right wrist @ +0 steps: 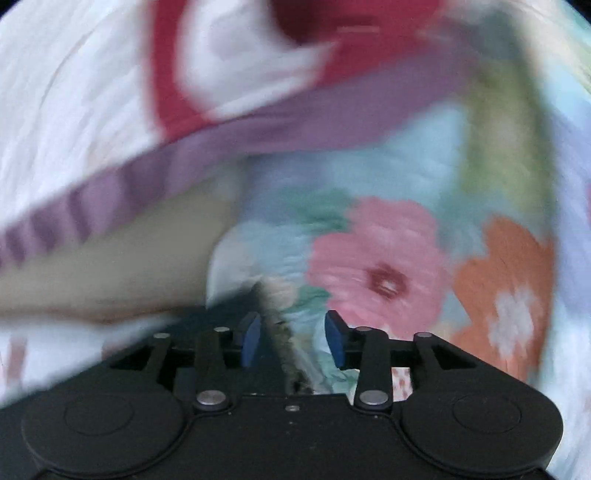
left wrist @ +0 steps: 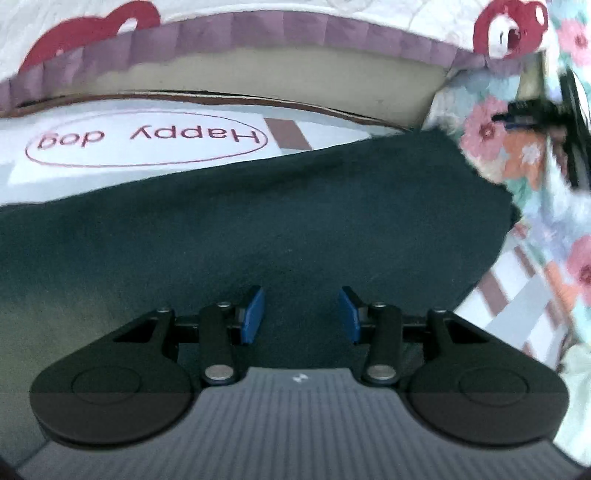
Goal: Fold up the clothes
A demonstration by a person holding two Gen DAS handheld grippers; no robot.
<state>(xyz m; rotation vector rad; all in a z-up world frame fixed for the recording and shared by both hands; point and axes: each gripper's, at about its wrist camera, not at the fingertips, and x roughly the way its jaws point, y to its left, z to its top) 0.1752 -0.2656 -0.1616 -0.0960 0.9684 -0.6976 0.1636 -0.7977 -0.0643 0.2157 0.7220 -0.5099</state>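
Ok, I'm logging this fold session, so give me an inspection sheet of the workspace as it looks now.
Surface: bed sheet printed "Happy dog".
Job's things: dark cloth spread flat; floral cloth beside it.
Clutter: nothing seen.
Tongs: left tongs open above the dark cloth, holding nothing; right tongs open, a floral cloth edge between the pads, view blurred.
Cables: nothing seen.
Surroundings: quilt with purple border and red print behind.

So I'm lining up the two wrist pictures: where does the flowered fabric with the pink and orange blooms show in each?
Left wrist: the flowered fabric runs down the right edge, beside the dark green garment.
Right wrist: it fills the centre and right, blurred, with a fold reaching between the right gripper fingers.
Shared landmark: the purple ruffled trim across the top of both views.
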